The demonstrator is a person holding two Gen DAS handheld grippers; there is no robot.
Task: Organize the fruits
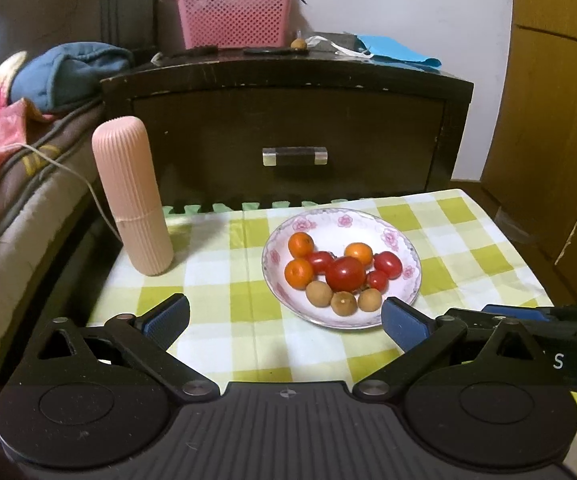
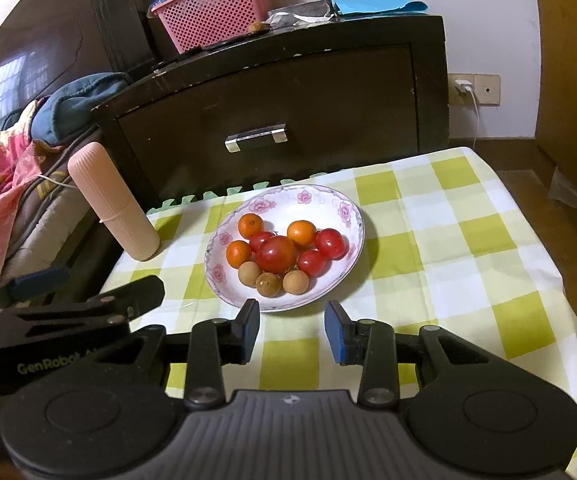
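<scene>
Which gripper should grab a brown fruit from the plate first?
Right. The right gripper is open and lined up before the brown fruits; the left gripper, also open, sits left of the plate.

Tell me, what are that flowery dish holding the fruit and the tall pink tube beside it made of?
The dish looks like glazed ceramic: glossy white with printed pink flowers and a thin rim, though melamine is possible. The pink tube appears to be matte moulded plastic, with fine vertical ribs and a seam around its middle.
</scene>
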